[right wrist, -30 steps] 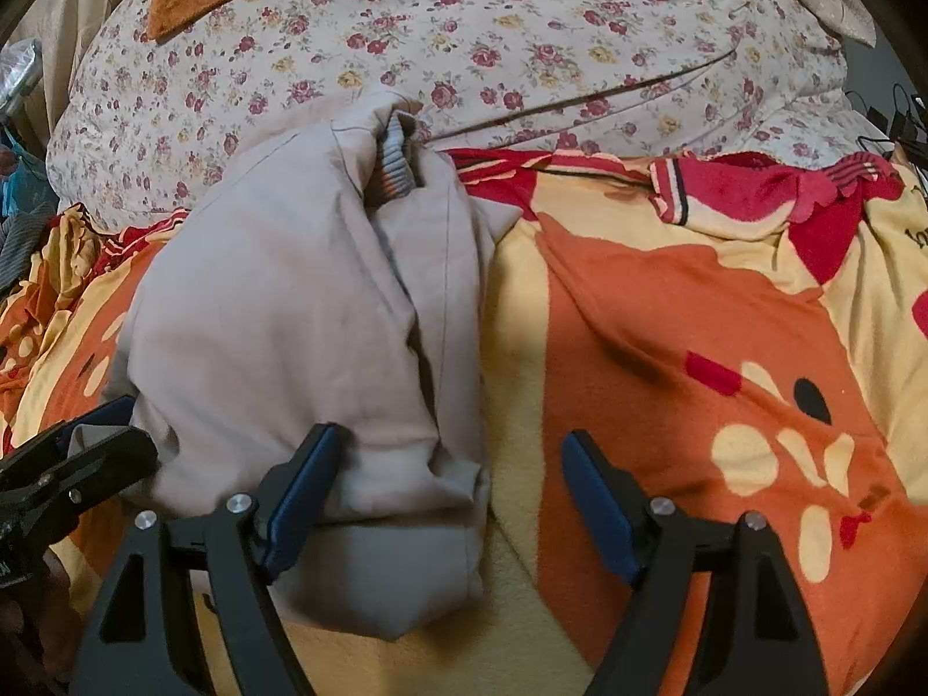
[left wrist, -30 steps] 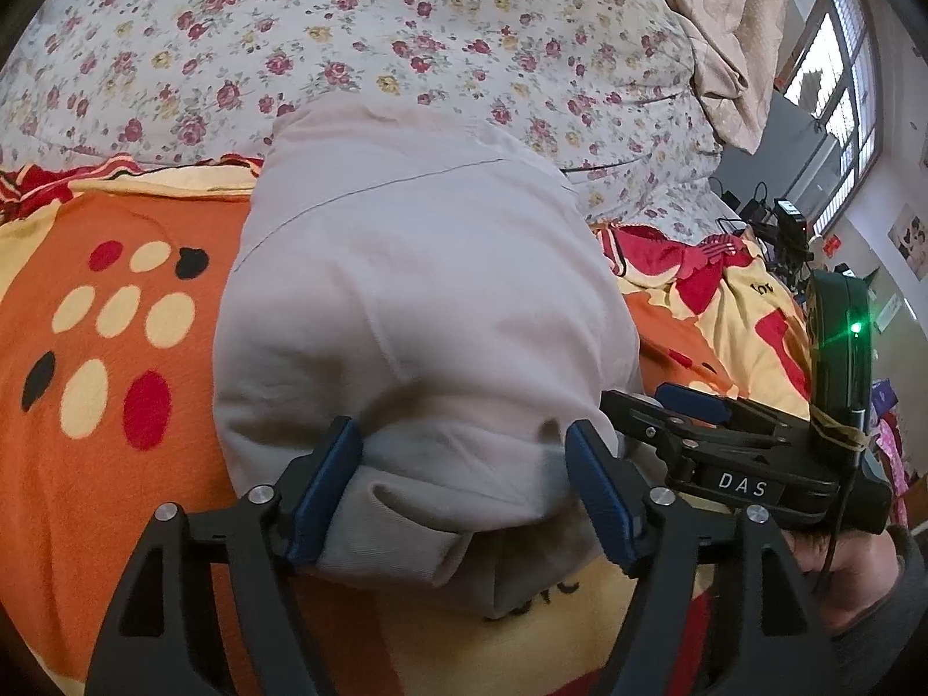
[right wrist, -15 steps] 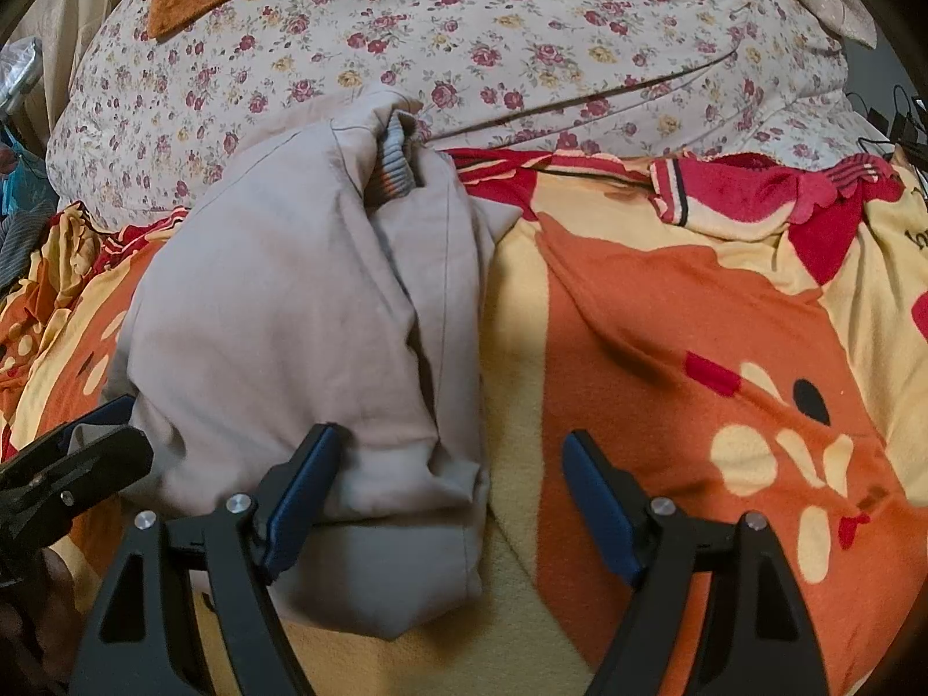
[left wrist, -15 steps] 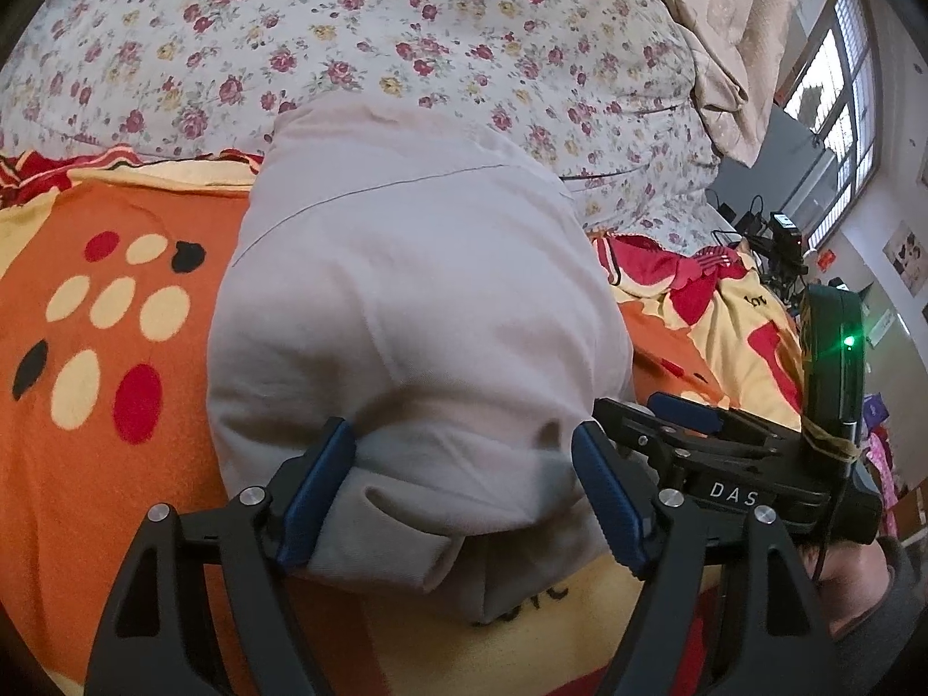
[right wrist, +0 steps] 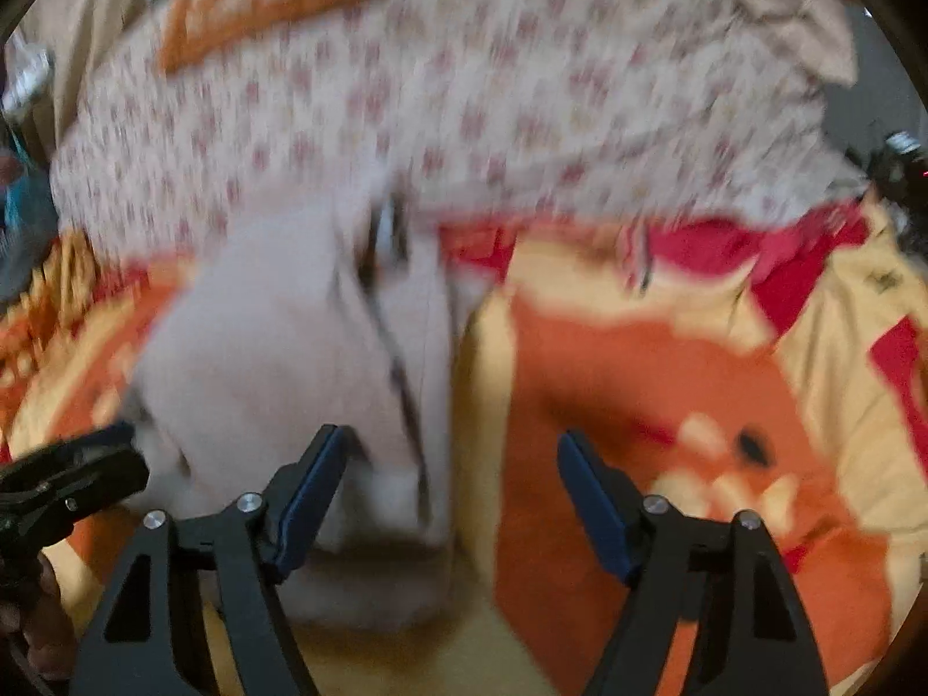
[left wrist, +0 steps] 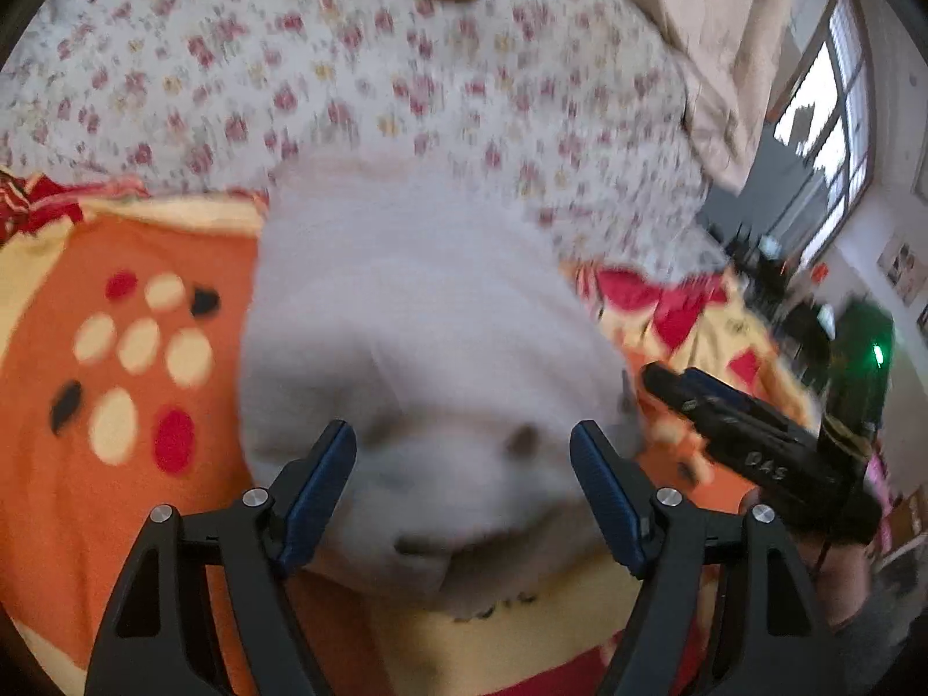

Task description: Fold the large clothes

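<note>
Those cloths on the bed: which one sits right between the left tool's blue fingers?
The plain grey folded garment, lying between the left gripper fingers. The orange cartoon blanket lies beneath it, and the flowered quilt lies farther back.

The folded garment lies on the blanket, its far end reaching up to the quilt heaped behind it. In the left wrist view the left gripper hangs over the garment's near edge, a finger to each side of the bundle. The right gripper sits to the right of the garment, over the blanket. In the right wrist view the right gripper straddles the garment's right edge, with the garment to the left and bare blanket to the right. The left gripper shows at the garment's left side, perhaps touching it; blur hides the contact
</note>
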Available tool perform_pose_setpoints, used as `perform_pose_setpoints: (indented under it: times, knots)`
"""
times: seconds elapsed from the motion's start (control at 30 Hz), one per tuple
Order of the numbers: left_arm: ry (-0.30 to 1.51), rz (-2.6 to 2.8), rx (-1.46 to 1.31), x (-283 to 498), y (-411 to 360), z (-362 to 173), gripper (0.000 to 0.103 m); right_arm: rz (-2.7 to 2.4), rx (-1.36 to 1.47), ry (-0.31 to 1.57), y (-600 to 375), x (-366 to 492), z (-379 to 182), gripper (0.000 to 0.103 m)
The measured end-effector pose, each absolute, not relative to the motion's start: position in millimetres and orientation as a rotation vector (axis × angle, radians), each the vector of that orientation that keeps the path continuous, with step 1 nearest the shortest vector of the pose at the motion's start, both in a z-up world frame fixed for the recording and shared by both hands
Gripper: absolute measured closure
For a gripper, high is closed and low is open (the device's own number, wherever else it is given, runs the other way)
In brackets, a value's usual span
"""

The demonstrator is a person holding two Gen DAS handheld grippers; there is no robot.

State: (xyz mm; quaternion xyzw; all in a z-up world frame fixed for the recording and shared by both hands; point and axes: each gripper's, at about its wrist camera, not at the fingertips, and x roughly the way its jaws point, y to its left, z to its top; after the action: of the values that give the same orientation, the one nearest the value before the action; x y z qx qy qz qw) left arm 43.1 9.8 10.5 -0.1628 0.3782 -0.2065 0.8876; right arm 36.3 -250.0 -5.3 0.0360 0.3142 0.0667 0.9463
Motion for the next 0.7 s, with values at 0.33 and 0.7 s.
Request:
perform_pose_setpoints:
  times: [0.33, 0.7]
  knots:
    - [0.822, -0.227, -0.305, 160, 38, 29, 0.054, 0.284, 0.062, 0.697, -197, 144, 45, 0.085]
    - [0.884, -0.154, -0.243, 180, 14, -40, 0.047, 0.248, 0.005, 0.836, -178, 209, -54, 0.088]
